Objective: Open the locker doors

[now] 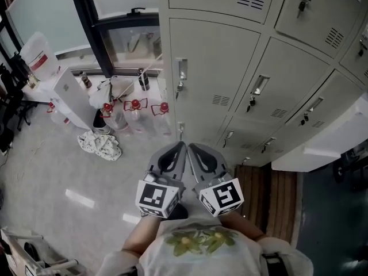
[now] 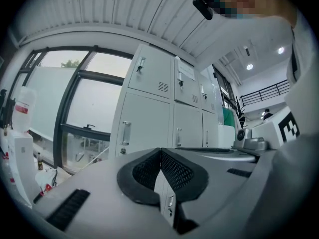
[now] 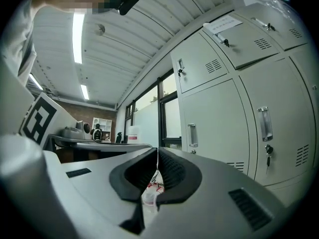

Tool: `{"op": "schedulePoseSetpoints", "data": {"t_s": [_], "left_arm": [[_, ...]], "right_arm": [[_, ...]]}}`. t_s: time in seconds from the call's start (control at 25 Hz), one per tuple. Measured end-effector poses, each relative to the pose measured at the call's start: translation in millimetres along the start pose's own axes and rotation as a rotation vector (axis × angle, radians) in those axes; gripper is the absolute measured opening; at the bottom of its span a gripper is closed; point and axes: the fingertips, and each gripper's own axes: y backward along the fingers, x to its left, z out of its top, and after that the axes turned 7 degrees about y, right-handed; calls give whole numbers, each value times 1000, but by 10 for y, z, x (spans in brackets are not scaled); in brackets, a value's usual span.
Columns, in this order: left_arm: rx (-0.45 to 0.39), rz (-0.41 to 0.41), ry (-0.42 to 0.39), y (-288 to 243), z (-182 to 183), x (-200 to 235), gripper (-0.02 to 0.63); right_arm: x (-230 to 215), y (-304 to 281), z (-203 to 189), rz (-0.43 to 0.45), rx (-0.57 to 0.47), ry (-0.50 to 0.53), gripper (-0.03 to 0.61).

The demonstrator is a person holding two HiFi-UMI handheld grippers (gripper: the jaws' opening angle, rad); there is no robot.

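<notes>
Both the left gripper (image 1: 183, 146) and the right gripper (image 1: 192, 148) hover side by side near the person, fingers (image 2: 175, 171) pressed together on nothing, well short of the locker doors (image 1: 214, 68), which all stand closed across the far right. To do this step well, I judge one gripper should spread its fingers before reaching the nearest handle (image 1: 181, 70), close on it and pull straight out, clear of the key (image 1: 179, 87) just beneath. Each door stands upright, taller than wide, facing the person; its handle runs vertically by the left edge, so it likely swings out rightward.
</notes>
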Motion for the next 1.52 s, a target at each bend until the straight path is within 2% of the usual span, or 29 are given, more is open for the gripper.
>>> {"op": "schedulePoseSetpoints", "data": {"t_s": [0.36, 0.68, 0.88, 1.2, 1.24, 1.32, 1.52], "left_arm": [[32, -48, 11, -247, 56, 661, 29], [56, -93, 31, -349, 2, 1064, 29], [67, -100, 63, -401, -51, 1195, 29], [62, -126, 56, -618, -30, 1266, 29], [60, -128, 55, -654, -21, 1284, 29], [56, -132, 55, -732, 13, 1320, 29], [31, -141, 65, -867, 135, 1426, 28]], "right_arm": [[-190, -694, -24, -73, -24, -7, 31], [-331, -1096, -157, -125, 21, 1, 31], [-403, -1252, -299, -136, 128, 16, 32], [-602, -1463, -276, -151, 125, 48, 34], [-630, -1509, -269, -148, 117, 52, 42], [-691, -1617, -263, -141, 107, 55, 146], [-850, -1858, -259, -139, 102, 55, 147]]}}
